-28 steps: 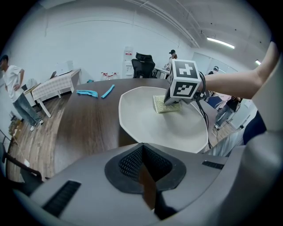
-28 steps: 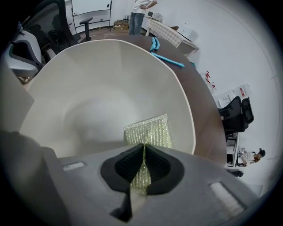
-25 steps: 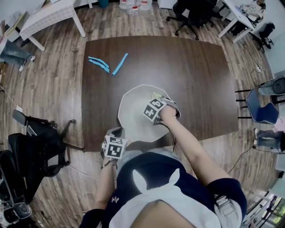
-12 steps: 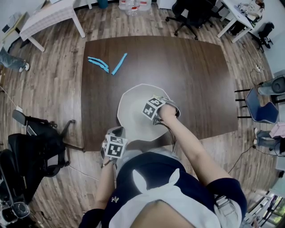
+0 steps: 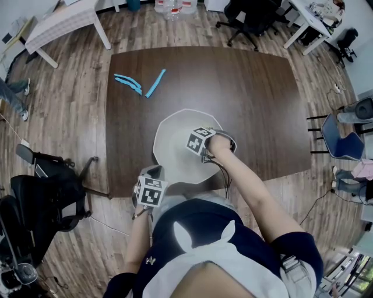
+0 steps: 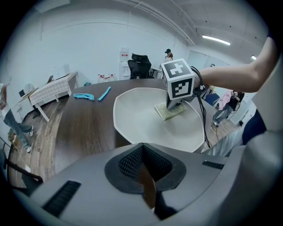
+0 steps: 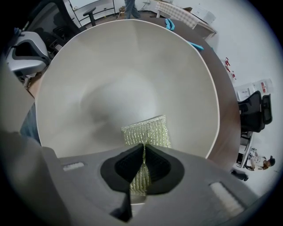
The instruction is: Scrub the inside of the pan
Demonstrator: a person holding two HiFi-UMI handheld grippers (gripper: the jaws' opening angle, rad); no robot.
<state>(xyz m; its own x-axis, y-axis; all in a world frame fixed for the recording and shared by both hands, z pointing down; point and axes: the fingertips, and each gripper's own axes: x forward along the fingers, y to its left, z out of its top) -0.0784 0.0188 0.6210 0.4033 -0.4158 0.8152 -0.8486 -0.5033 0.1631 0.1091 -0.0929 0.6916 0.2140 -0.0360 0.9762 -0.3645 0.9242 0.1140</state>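
A white faceted pan (image 5: 175,139) sits near the front edge of the dark wooden table (image 5: 250,99). My right gripper (image 5: 201,131) reaches into the pan's right side, shut on a glittery yellow-green scrub pad (image 7: 146,132) that lies flat against the pan's inner wall (image 7: 110,66). From the left gripper view the pad (image 6: 168,111) shows under the right gripper (image 6: 175,106), inside the pan (image 6: 137,119). My left gripper (image 5: 152,174) is at the pan's near-left rim. Its jaws (image 6: 142,152) are shut on a thin brown strip, seemingly the pan's handle, mostly hidden.
Blue tongs (image 5: 129,83) and a blue stick (image 5: 156,83) lie on the table's far left. A black office chair (image 5: 52,192) stands left of me, a white side table (image 5: 64,23) at the far left, more chairs (image 5: 250,17) beyond the table.
My right gripper has shifted only slightly inside the pan; the pad that peeked past its marker cube is now covered. The left gripper has stayed put.
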